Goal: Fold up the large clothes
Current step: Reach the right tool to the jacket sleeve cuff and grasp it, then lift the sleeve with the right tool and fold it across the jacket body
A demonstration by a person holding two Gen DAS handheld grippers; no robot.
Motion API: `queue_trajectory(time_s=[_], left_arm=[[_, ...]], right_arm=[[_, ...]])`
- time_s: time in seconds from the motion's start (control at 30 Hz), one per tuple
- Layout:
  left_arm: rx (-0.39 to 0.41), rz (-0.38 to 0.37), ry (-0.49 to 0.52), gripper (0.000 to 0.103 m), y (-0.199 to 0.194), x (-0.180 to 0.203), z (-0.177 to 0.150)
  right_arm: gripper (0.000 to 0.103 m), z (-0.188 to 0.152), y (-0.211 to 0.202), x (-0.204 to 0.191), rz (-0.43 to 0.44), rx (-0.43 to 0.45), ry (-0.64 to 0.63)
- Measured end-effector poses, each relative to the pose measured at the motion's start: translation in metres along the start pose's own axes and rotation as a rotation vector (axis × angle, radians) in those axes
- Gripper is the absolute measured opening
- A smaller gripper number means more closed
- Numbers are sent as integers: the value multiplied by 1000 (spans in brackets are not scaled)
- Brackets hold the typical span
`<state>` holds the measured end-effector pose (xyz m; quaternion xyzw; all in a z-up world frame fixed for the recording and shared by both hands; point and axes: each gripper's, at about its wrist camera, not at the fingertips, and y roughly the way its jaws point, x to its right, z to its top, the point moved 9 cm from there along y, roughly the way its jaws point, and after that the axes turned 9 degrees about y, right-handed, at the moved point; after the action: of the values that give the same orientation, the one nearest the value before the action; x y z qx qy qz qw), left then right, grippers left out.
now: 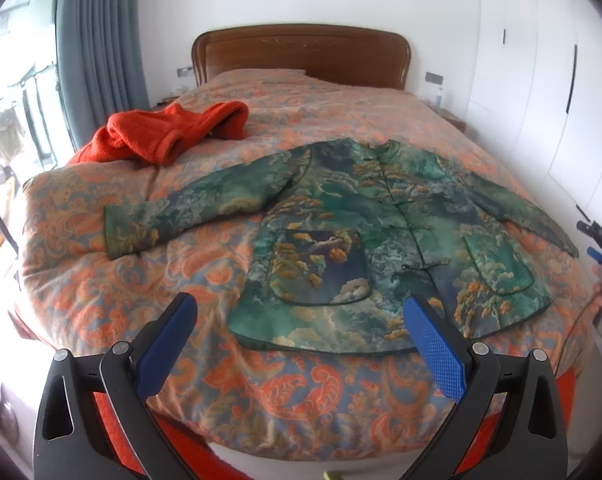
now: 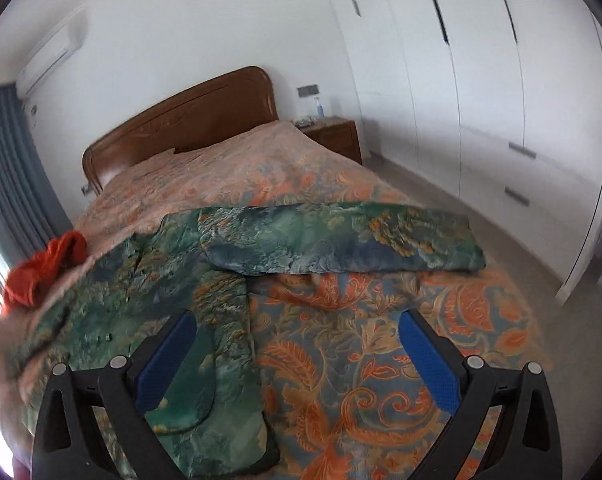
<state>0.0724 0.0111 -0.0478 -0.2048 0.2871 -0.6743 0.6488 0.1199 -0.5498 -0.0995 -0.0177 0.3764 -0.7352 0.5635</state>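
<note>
Your left tongs (image 1: 301,316) are spread wide and grasping nothing, hovering above the foot of the bed (image 1: 301,400) with the blue pads (image 1: 433,344) framing the lower hem of the green jacket (image 1: 381,240). Your right tongs (image 2: 297,336) are likewise released and empty, hanging over the jacket's side edge and the bedspread beside it.

The jacket you are to fold lies face up and spread flat on the orange-and-blue patterned quilt (image 2: 361,360), collar toward the wooden headboard (image 1: 301,54), hem toward you. Its front is fastened down the middle with knot buttons, and a patch pocket (image 1: 321,268) sits on each side of the lower front. Both sleeves are stretched out sideways; in the right wrist view one sleeve (image 2: 341,244) lies straight across the quilt, its cuff close to the bed's edge.

An orange-red knitted garment (image 1: 169,132) sits crumpled near the far corner of the bed, well apart from the jacket. A grey curtain (image 1: 97,40) hangs by the window, white wardrobe doors (image 2: 501,100) line the other wall, and a wooden nightstand (image 2: 337,134) stands beside the headboard
</note>
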Motion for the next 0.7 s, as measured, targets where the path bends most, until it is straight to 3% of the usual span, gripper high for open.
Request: queue_trajectory(time_s=[0.17, 0.33, 0.47, 0.57, 0.6, 0.63, 0.67, 0.7], left_arm=[[-23, 15, -20, 103, 2, -6, -3], [-39, 36, -45, 103, 3, -14, -8], [-70, 47, -61, 103, 7, -18, -17], [-90, 49, -69, 103, 10, -18, -23], [-95, 50, -70, 103, 11, -18, -25], [-101, 53, -69, 103, 11, -18, -27], [-106, 57, -66, 103, 12, -18, -29], [-108, 60, -63, 103, 12, -18, -30]], right_arm=[[103, 34, 73, 85, 21, -67, 416], [102, 34, 114, 136, 44, -76, 757], [94, 37, 133, 160, 3, -34, 854], [67, 41, 146, 169, -38, -29, 880], [52, 41, 149, 172, -50, -23, 894], [27, 41, 152, 177, -60, -19, 911], [16, 40, 155, 181, -78, -21, 916], [12, 41, 153, 183, -95, -14, 897]])
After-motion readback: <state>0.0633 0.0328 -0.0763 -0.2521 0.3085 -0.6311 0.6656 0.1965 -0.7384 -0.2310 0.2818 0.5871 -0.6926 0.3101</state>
